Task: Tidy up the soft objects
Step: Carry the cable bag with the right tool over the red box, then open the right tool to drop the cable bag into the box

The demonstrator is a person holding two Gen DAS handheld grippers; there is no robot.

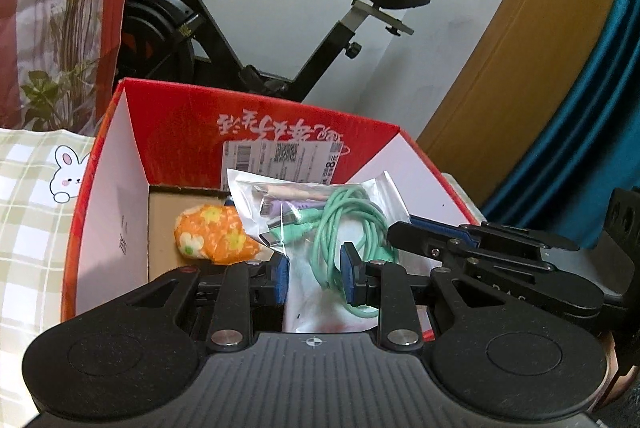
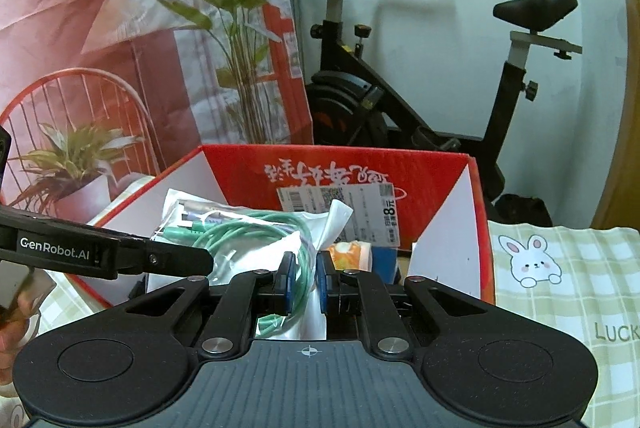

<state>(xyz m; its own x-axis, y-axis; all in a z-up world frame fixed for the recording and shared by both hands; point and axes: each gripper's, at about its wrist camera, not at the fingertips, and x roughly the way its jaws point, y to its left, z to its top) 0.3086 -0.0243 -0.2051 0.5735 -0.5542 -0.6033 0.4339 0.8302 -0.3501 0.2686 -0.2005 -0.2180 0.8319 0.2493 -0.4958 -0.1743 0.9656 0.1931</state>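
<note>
While both grippers meet over the red box, the right gripper pinches the clear bag of green cables between its 2 blue pads. The left gripper stands spread around the same bag. An orange flowered pouch lies inside the box, left of the bag. A checked cloth lies beside the box.
</note>
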